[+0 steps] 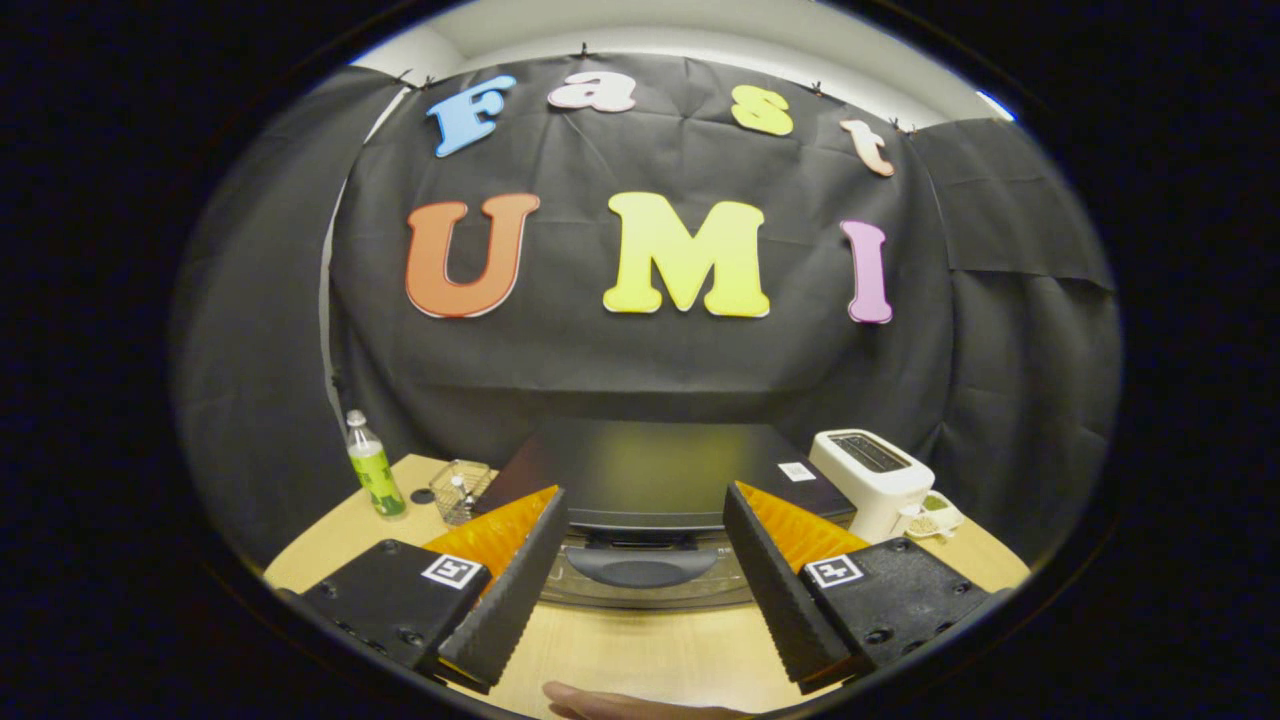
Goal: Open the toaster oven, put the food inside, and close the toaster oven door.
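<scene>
Fingers: we hold the gripper [645, 530] spread, empty.
Handle [640, 567]: between them, just ahead.
Approach: we descend squarely, then pinch its middle.

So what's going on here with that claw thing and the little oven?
A person is holding a two-fingered claw up to a black toaster oven on a wooden table. The claw is open, its fingers on either side of the oven's door handle and not gripping it. The door looks closed. A white toaster stands to the oven's right, a green-labelled bottle and a wire basket to its left.
</scene>
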